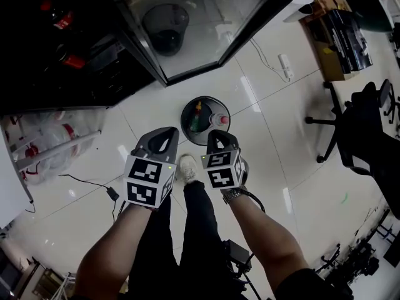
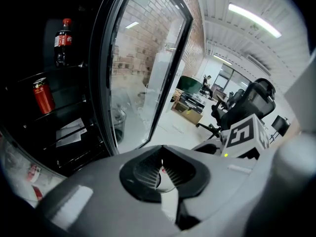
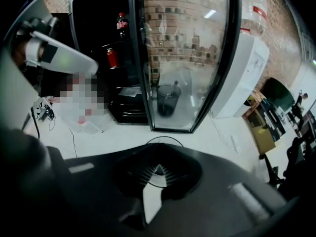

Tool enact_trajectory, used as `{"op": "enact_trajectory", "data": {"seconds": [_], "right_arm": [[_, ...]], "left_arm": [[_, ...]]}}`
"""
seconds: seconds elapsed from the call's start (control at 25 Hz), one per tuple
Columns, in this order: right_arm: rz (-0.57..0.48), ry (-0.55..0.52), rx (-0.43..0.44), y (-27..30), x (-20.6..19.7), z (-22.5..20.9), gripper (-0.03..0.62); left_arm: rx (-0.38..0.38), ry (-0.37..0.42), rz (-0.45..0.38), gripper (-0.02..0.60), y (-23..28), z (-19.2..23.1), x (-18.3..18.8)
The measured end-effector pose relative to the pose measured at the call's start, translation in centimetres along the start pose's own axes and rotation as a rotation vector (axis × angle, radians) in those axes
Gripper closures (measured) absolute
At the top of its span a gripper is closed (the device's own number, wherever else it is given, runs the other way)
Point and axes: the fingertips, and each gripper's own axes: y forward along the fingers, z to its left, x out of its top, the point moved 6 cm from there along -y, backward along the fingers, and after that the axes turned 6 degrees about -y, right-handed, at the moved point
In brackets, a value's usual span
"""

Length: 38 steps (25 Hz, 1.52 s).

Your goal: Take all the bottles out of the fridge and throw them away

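A round black trash bin (image 1: 187, 110) stands on the white floor and holds a green bottle (image 1: 197, 116) and a clear bottle with a red cap (image 1: 219, 119). Both grippers hang just above its near rim. My left gripper (image 1: 164, 136) is shut and empty, with its tips meeting in the left gripper view (image 2: 160, 168). My right gripper (image 1: 217, 137) is shut and empty too (image 3: 157, 171), with the bin's rim (image 3: 163, 138) just past it. Inside the dark open fridge stand a cola bottle (image 2: 62, 39) (image 3: 121, 24) (image 1: 59, 19) and a red can (image 2: 43, 97) (image 3: 112, 58).
The fridge's glass door (image 1: 206, 24) swings out over the floor, and a second dark bin (image 1: 165, 27) shows behind it. A clear bag of bottles (image 1: 44, 144) lies at the left, with a cable (image 1: 94, 183) beside it. An office chair (image 1: 362, 127) and a box (image 1: 337, 39) are at the right.
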Motion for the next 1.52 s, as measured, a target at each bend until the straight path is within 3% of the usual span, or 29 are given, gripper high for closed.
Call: {"op": "enact_trajectory", "data": {"seconds": [0.52, 0.88, 1.24, 1.52], "right_arm": [[-0.009, 0.004, 0.053, -0.4, 0.9, 0.9, 0.592], [-0.129, -0.048, 0.084, -4.2, 6.3, 2.1, 0.582], [-0.280, -0.171, 0.127, -6.0, 17.2, 6.6, 0.548], [-0.392, -0.231, 0.161, -7.9, 25.5, 10.6, 0.495]], "left_arm": [[0.008, -0.015, -0.008, 0.578, 0.2, 0.1, 1.1], [0.066, -0.041, -0.072, 0.578, -3.1, 0.1, 2.5], [0.213, -0.104, -0.199, 0.578, -11.0, 6.9, 5.4], [0.285, -0.121, -0.292, 0.578, -16.7, 10.3, 8.0]]}}
